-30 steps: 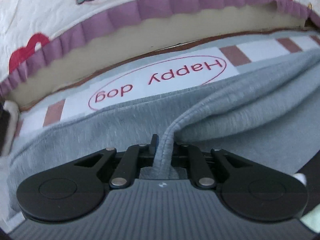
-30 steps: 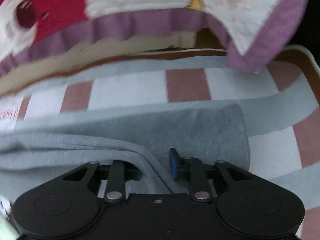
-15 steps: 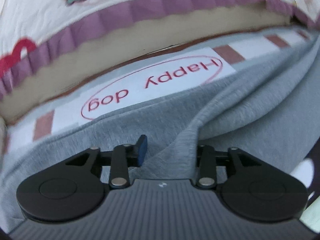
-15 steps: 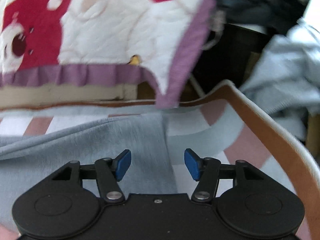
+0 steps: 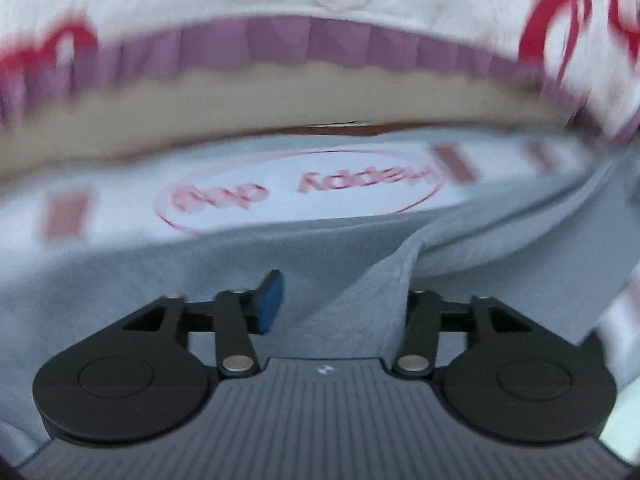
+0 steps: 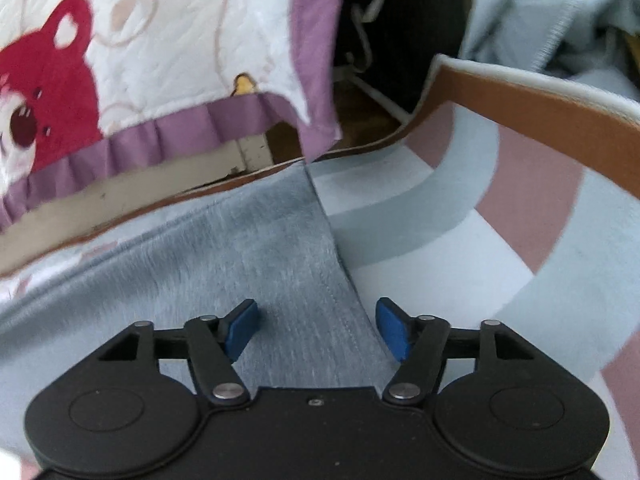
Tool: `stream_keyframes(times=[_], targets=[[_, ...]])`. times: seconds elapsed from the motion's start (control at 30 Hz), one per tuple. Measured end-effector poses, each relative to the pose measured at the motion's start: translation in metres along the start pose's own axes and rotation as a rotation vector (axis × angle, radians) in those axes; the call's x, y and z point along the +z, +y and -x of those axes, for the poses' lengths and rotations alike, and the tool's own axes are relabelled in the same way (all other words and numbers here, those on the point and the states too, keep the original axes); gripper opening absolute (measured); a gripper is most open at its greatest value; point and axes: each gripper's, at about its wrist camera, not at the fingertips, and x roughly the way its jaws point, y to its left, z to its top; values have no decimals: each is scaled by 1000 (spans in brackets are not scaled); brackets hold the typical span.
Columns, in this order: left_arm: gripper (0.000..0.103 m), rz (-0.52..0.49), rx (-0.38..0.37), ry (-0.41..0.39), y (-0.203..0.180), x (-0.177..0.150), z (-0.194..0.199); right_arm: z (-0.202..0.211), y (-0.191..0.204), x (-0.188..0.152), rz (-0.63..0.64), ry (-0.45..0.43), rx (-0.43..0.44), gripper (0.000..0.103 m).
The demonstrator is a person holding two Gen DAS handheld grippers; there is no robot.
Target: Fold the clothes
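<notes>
I've let go: both my left gripper point(image 5: 340, 304) and right gripper point(image 6: 316, 330) now gape wide over the soft grey fleece garment point(image 6: 248, 248), fold laid

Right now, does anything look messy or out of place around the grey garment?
One thing: a raised ridge of the grey garment stands up between the open left gripper fingers instead of lying flat. At the right gripper, its edge lies straight on the mat.

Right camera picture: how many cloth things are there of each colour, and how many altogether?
Grey garment on the mat: 1
Pale blue-grey clothes heap at the back: 1
White quilt with red bear and purple frill: 1
Pink, grey and white mat: 1
Total: 4
</notes>
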Motion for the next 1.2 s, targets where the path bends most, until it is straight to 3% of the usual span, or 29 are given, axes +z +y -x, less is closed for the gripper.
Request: stream_keyframes(times=[0.1,0.23,0.33,0.47,0.5,0.53,0.57,0.6,0.67,0.73,0.83,1.0,1.07,1.17,1.2], targets=[[55,-136,69,-24,-20,3,6,0,5,3,52,-23,2,72],[55,-106,-36,-33,-12,-4,28,1,12,7,112,-69,39,72],[55,-121,-104,2,-8,-18,33,-3,20,8,171,-99,46,72],[55,-108,-63,34,-9,-31,24,-17,18,8,132,-93,51,70],[54,-103,-47,26,-11,-32,23,-19,16,8,112,-103,55,63],[46,-88,-37,18,-12,-32,21,-19,14,8,94,-115,49,55],[37,-65,-28,17,-12,-29,19,-18,12,9,80,-130,29,33],[22,-36,-27,24,-12,-26,16,-15,10,10,58,-147,13,16],[18,10,-41,17,-10,-19,18,-5,5,10,-2,-190,1,14],[17,14,-38,5,-10,-15,21,7,5,7,-23,-228,23,13],[18,37,-36,19,-7,-12,19,10,13,2,37,-199,10,20],[21,90,-41,28,-4,-13,10,14,46,-2,229,-178,-59,44],[21,80,-69,15,-7,-14,11,15,65,-2,341,-189,-57,60],[23,-2,-109,3,-20,-17,15,13,100,-2,506,-184,-6,62],[30,-37,-114,6,-25,-19,15,11,113,-2,561,-174,29,62]])
